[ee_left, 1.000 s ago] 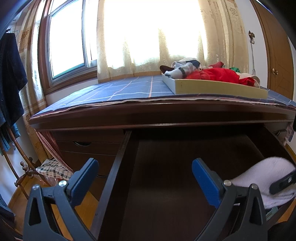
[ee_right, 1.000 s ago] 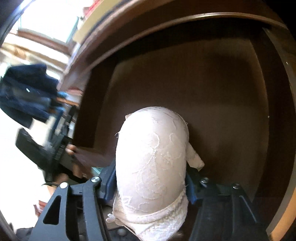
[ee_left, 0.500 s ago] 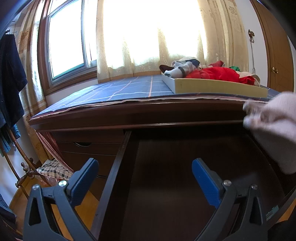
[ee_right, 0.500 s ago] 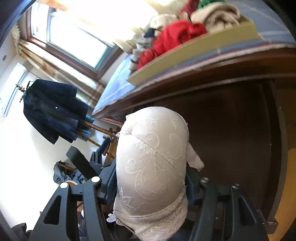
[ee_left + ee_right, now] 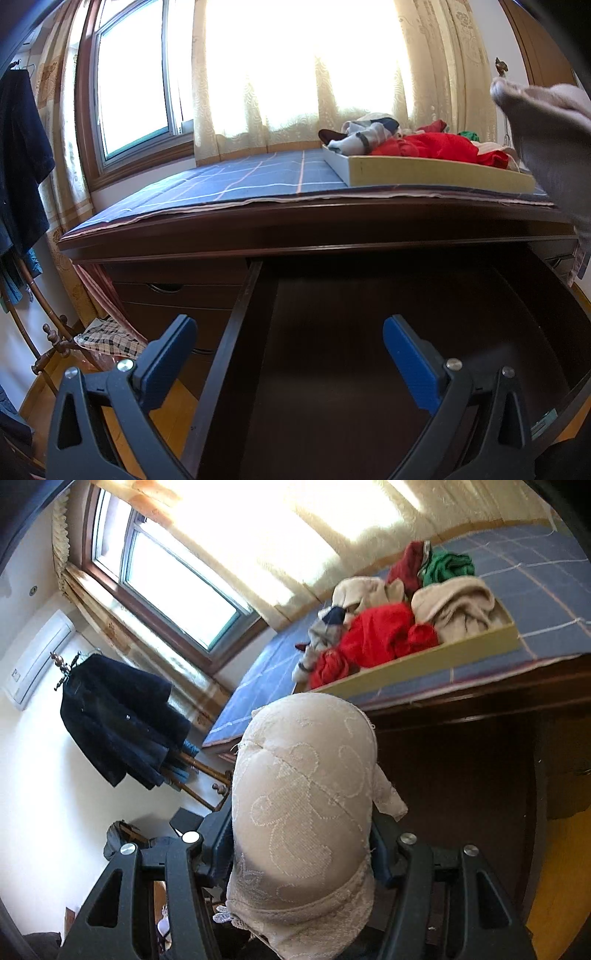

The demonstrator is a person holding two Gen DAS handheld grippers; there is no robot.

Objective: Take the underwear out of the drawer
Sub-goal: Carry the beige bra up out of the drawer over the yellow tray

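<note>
Underwear, a pale beige padded lace garment (image 5: 546,147), appears in the left wrist view as a blurred mass at the upper right edge, above the dark brown wooden drawer (image 5: 369,369) and level with the shallow yellow tray (image 5: 436,175) of bundled clothes on the blue checked cloth (image 5: 240,181). Its outline is too smeared to tell whether it hangs over the drawer or over the desktop. The drawer stands pulled out, and the visible part of its floor is bare. The left gripper (image 5: 290,356) hovers over the drawer's left wall (image 5: 236,332), jaws spread wide, nothing between the blue pads (image 5: 406,354).

In the right wrist view the right gripper (image 5: 301,845) is clenched on the garment (image 5: 303,801): the padded cup bulges up between the two black fingers and hides the pads. The drawer interior (image 5: 461,794) lies below and behind it, the tray (image 5: 424,661) above and beyond.

Procedure, as judged from this position: maintain the clamp, since padded fabric compresses and may slip if pressure is relaxed. Carry the garment clear of the desktop edge (image 5: 480,698) before moving it forward, so that any trailing strap or lace hem does not snag. Keep the left gripper stationary and out of the travel path. Release only once the garment rests on a surface.
</note>
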